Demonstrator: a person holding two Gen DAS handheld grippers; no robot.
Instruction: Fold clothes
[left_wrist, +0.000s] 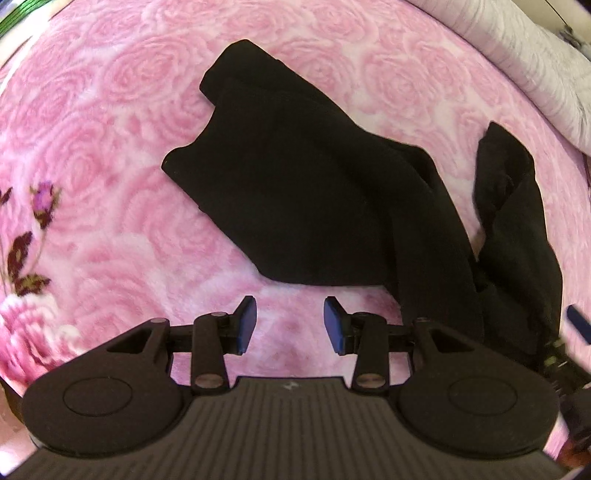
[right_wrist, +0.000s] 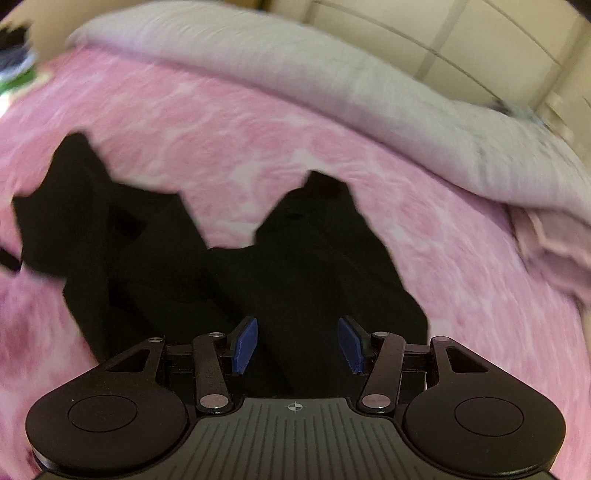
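A black garment (left_wrist: 314, 192) lies crumpled on a pink rose-patterned blanket (left_wrist: 110, 110), with one part spread flat and another bunched at the right. My left gripper (left_wrist: 290, 325) is open just short of the garment's near edge, with only blanket between its blue pads. In the right wrist view the same black garment (right_wrist: 295, 258) fills the middle, two peaks of cloth sticking up. My right gripper (right_wrist: 299, 345) is open directly over the black cloth, which shows between its blue pads (right_wrist: 245, 345). This view is blurred by motion.
A grey-white duvet (right_wrist: 332, 74) is heaped along the far side of the pink blanket (right_wrist: 443, 258). A cream panelled wall or wardrobe (right_wrist: 498, 48) stands behind it. A dark flower print (left_wrist: 33, 229) marks the blanket at the left.
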